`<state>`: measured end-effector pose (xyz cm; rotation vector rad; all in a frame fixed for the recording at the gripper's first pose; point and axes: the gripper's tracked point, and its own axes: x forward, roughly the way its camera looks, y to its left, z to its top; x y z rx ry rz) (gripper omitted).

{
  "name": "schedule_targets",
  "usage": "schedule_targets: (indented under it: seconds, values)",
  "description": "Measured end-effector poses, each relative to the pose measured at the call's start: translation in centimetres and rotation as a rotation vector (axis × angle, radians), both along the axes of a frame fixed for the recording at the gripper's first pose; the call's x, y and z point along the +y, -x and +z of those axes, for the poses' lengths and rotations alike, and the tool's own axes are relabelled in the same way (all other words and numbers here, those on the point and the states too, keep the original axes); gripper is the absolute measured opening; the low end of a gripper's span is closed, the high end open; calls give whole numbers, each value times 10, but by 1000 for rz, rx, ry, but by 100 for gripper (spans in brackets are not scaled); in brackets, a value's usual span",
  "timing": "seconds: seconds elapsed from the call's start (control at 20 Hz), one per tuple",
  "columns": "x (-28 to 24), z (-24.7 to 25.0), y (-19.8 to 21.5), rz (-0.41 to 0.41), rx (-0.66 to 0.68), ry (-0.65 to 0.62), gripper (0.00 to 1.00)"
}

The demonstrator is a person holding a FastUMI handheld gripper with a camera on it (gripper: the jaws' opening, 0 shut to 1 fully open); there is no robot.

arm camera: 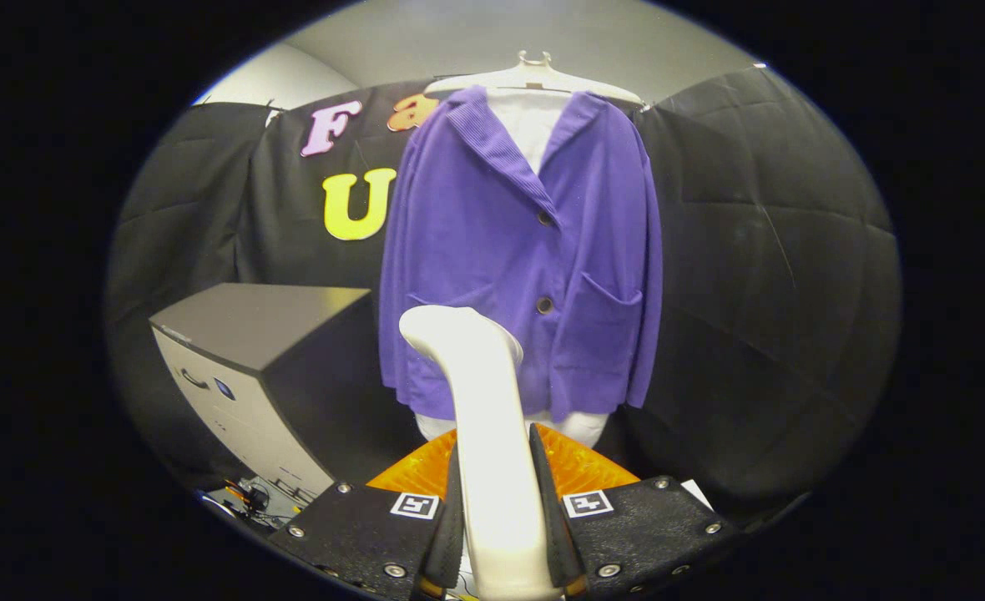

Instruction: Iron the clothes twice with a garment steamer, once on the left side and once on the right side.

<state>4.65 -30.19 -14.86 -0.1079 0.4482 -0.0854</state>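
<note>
1. Steamer (pixel 480 392) first: I have its pale handle clamped between both fingers of the tool (pixel 499 534), which press on it from either side, so the tool is closed on the handle and nothing else.
2. I hold it by the handle's lower stretch so the curved head rises ahead of the fingers and faces the garment; that seems the sensible way to aim steam forward.
3. Hanging straight beyond the head is the purple jacket (pixel 534 250), on a pale hanger (pixel 534 75) against the booth's black cloth wall. It hangs open-fronted over a white form, buttons down the middle, which leaves both front panels free for a pass each.
4. The head sits low against the jacket's hem area, slightly toward its left half as I see it; whether it touches the cloth I cannot tell.
5. An orange ribbed object (pixel 580 467) lies just behind the fingers, below the jacket; I cannot tell what it is.
6. A grey cabinet (pixel 242 351) stands off to the side of the jacket. It is shut, so its contents are hidden.
7. I judge neither side pass finished yet.
</note>
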Motion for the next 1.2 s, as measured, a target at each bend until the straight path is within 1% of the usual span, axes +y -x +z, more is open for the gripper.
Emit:
schedule_targets:
  seconds: [0.15,0.35,0.45,0.75,1.0,1.2]
  values:
    - [30,28,-26,13,-76,-35,40]
    - [44,61,-58,-30,-155,4,40]
    - [51,68,-62,-58,-176,23,40]
    - [83,78,-61,-122,-220,56,40]
    - [116,77,-49,-130,-266,90,39]
    - [138,68,-39,-124,-234,95,39]
